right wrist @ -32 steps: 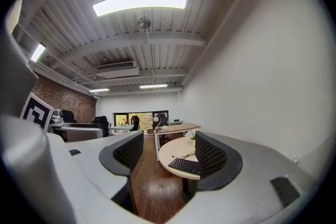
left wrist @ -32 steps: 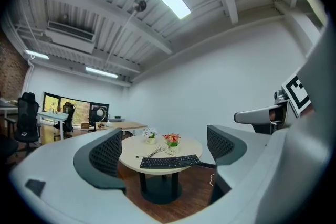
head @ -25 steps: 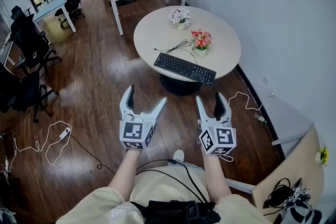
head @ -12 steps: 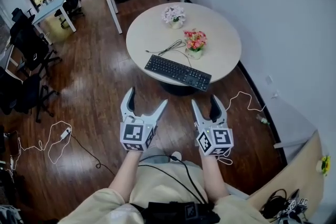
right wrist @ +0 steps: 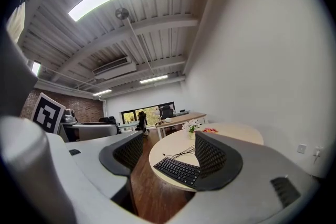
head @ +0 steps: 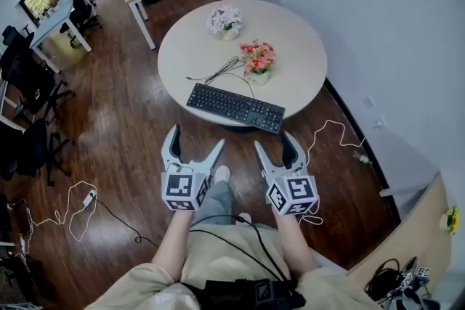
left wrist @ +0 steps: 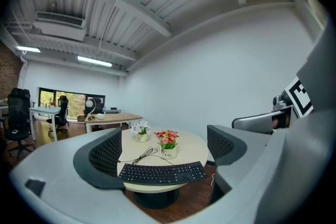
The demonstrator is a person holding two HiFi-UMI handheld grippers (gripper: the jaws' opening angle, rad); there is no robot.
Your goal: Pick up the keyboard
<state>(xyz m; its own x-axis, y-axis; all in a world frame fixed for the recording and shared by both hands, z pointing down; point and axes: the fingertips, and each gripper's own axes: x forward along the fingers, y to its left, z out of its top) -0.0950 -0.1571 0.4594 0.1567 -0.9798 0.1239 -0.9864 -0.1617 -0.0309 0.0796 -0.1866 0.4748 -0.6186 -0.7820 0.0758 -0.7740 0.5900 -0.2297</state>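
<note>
**Q:** Both grippers, is anything in them?
**A:** Nothing. The left gripper and right gripper hang over the wooden floor, jaws spread wide, short of the round table.
**Q:** What's hidden?
**A:** In the right gripper view, one jaw pad covers the right end of the keyboard.
**Q:** How does it lie?
**A:** Flat, keys up, along the table's near edge. Its long axis runs left to right, with the right end angled nearer the person. Its cable leads back beside the red flowers.

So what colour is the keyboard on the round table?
Black. The keyboard shows best in the head view, against the pale round table.
</note>
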